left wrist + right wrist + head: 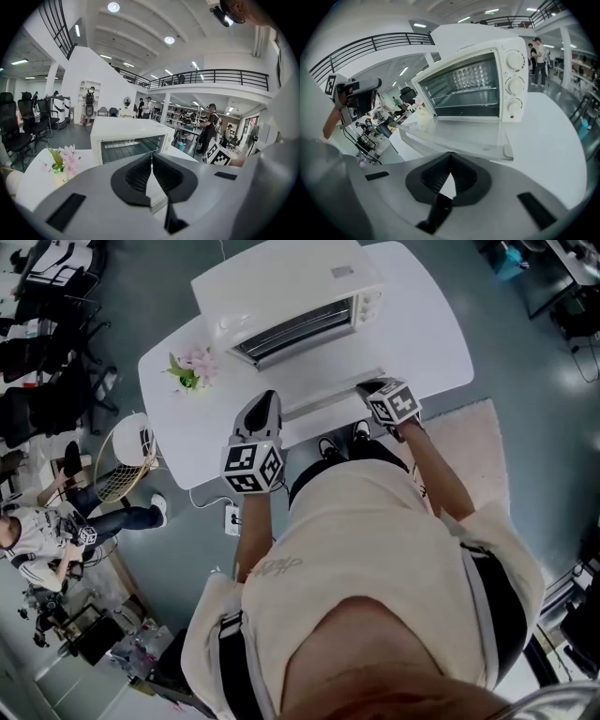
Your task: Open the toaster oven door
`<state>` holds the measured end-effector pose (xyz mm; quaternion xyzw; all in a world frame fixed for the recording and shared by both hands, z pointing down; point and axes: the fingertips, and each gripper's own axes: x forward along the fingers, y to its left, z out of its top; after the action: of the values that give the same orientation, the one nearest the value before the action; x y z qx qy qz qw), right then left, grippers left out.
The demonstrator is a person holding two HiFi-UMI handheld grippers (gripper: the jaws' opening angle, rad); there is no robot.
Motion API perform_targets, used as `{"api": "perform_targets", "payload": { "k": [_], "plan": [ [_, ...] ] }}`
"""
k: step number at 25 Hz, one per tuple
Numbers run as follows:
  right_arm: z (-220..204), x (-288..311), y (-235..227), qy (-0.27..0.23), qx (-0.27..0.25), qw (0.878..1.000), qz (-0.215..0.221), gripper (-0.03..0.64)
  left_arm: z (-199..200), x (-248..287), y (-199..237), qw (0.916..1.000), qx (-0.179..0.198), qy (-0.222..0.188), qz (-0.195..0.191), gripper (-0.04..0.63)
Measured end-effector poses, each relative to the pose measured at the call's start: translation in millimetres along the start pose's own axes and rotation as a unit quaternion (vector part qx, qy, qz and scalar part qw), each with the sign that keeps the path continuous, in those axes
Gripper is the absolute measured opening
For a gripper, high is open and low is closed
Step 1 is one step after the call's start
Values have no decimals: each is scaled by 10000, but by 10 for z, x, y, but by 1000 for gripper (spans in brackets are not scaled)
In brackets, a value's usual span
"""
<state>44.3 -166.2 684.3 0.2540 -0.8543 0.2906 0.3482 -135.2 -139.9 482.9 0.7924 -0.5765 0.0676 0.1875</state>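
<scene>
In the head view, the toaster oven sat at twelve o'clock on the counter, its door already lying flat. In the left gripper view, the left tool was pinched together and empty. The right gripper view showed the right tool likewise. We judged the glass door stiff, hinged and breakable, best held at its front edge. We could not make out its handle.

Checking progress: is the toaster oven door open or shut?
Open. The door lies dropped flat in front of the oven, leaving its rack exposed.
</scene>
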Motion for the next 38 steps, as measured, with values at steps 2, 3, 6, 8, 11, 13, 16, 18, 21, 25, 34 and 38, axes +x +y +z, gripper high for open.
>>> {"api": "perform_targets", "payload": {
  "k": [2, 3, 6, 8, 11, 13, 16, 18, 21, 25, 34, 38],
  "plan": [
    [-72, 26, 0, 58, 63, 10000, -3, 6, -10, -13, 10, 10000, -4, 12, -11, 28],
    [-99, 23, -5, 82, 100, 9999, -19, 6, -13, -19, 13, 10000, -8, 12, -13, 28],
    [-145, 10, -28, 83, 214, 9997, -62, 6, -41, -21, 30, 10000, -38, 27, -5, 28],
    [-191, 45, -43, 101, 218, 9997, -70, 6, -79, -17, 57, 10000, -72, 60, 8, 28],
    [-247, 105, -48, 187, 213, 9995, -103, 6, -107, -25, 101, 9999, -132, 79, 28, 28],
    [-279, 113, -43, 226, 265, 9993, -143, 6, -120, -35, 121, 9998, -151, 93, 28, 28],
    [-363, 165, -51, 308, 345, 9988, -139, 6, -130, -24, 174, 9998, -174, 106, 50, 28],
    [-415, 207, -65, 380, 386, 9985, -126, 6, -135, 2, 212, 9997, -185, 115, 65, 28],
    [-484, 277, -86, 440, 431, 9980, -133, 6, -150, 40, 248, 9997, -196, 130, 74, 28],
    [-546, 316, -96, 502, 530, 9973, -115, 7, -166, 91, 261, 9997, -180, 175, 54, 28],
    [-668, 436, -122, 567, 806, 9951, -72, 6, -90, 185, 308, 9997, -92, 229, 10, 28],
    [-728, 504, -156, 556, 953, 9939, -78, 7, -96, 221, 314, 9996, -54, 273, -9, 28]
  ]
}}
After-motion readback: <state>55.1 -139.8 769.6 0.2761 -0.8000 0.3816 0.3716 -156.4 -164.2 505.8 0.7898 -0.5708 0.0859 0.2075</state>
